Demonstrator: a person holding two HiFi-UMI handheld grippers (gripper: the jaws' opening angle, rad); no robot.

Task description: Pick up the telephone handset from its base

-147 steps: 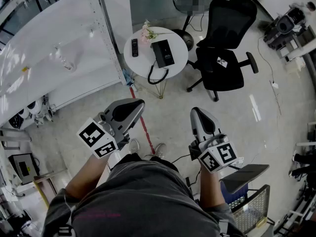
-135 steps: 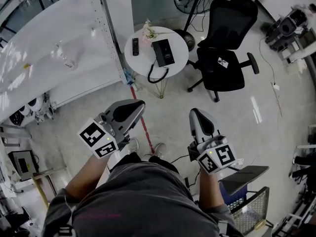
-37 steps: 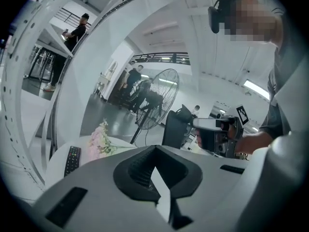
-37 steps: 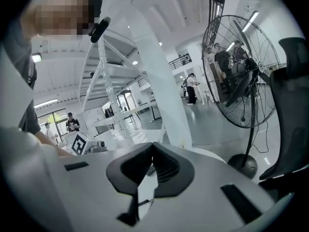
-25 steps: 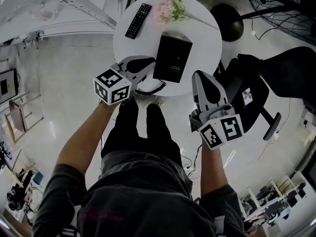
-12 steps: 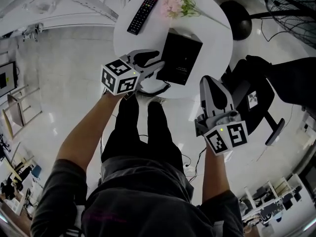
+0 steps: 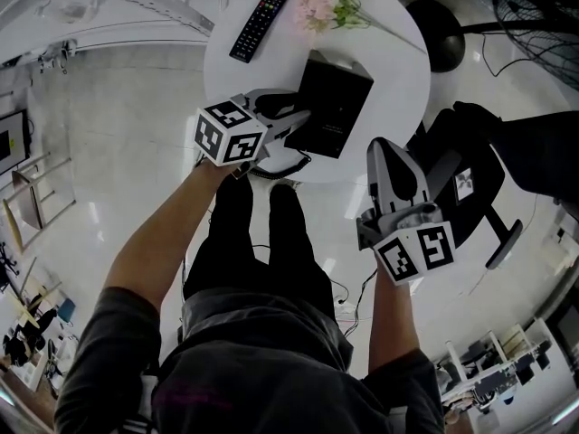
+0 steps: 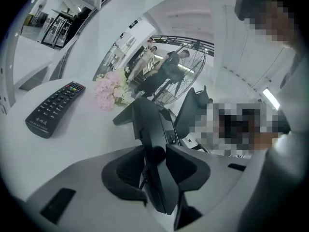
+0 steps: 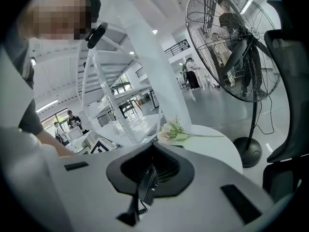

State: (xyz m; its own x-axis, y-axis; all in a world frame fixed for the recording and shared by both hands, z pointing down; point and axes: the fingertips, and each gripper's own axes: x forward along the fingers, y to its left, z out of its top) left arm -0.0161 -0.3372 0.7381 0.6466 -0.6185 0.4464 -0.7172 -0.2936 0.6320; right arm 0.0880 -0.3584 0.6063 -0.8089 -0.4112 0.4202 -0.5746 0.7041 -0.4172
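Left claw [image 8: 157, 164]: jaws just opened, standing wide, one pad either side of telephone handset [image 8: 147, 122]; no clear squeeze on it. Handset: black, seated along left edge of telephone base [image 7: 336, 107] on round white tabletop [image 7: 398, 70]; long axis in line with claw, far end pointing toward far side of tabletop, near pink flowers [image 8: 110, 91]. Right claw [image 9: 152, 174]: jaws together, empty, held by near right rim of tabletop, clear of base.

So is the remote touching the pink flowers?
Apart. The head view shows a strip of bare white table between the remote control and the pink flowers.
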